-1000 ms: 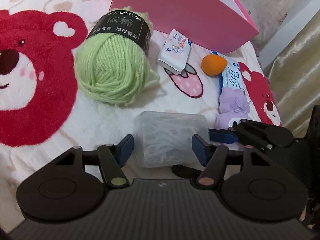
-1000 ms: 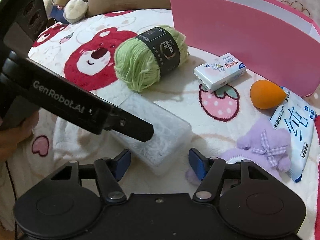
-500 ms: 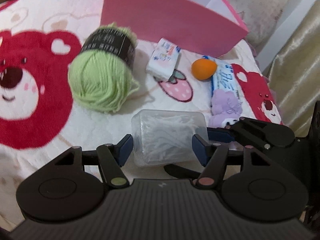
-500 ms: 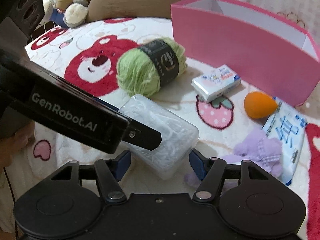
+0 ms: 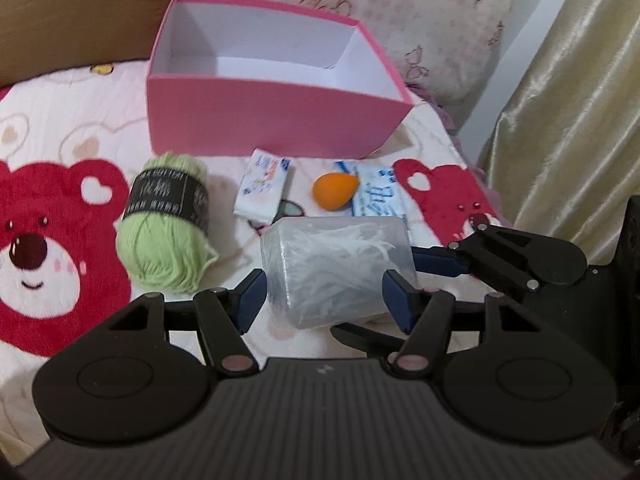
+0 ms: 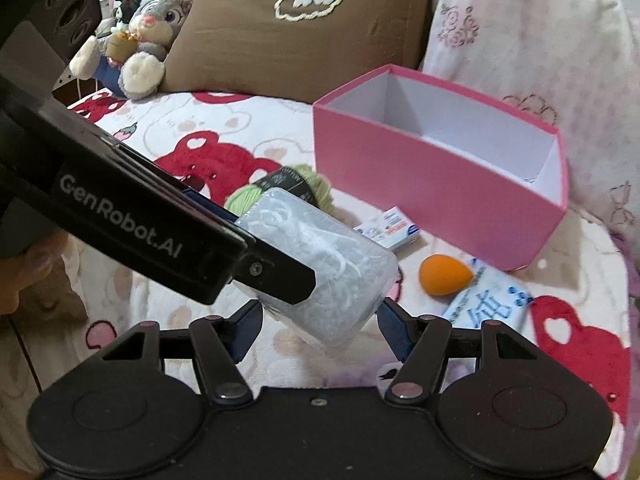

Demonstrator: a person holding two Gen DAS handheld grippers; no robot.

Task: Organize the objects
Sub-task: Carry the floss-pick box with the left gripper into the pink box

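A clear plastic box of white strands [image 5: 336,270] is lifted off the bed, held between both grippers. My left gripper [image 5: 326,300] is shut on its two sides. My right gripper [image 6: 320,320] grips it from the other direction, pads against its sides; the box also shows in the right wrist view [image 6: 320,268]. An open, empty pink box [image 5: 276,108] stands behind on the bear blanket. A green yarn ball [image 5: 168,224], a small tissue pack [image 5: 264,188], an orange sponge egg [image 5: 334,191] and a wet-wipe pack [image 5: 376,196] lie before it.
A brown cushion [image 6: 296,28] and a plush rabbit [image 6: 136,44] sit at the back. A pale pillow [image 5: 384,36] lies behind the pink box. A gold curtain [image 5: 576,100] hangs at the bed's right edge.
Both grippers have risen with the clear box, lifting it off the blanket. The views have tilted up, so the pink box's open inside now shows.
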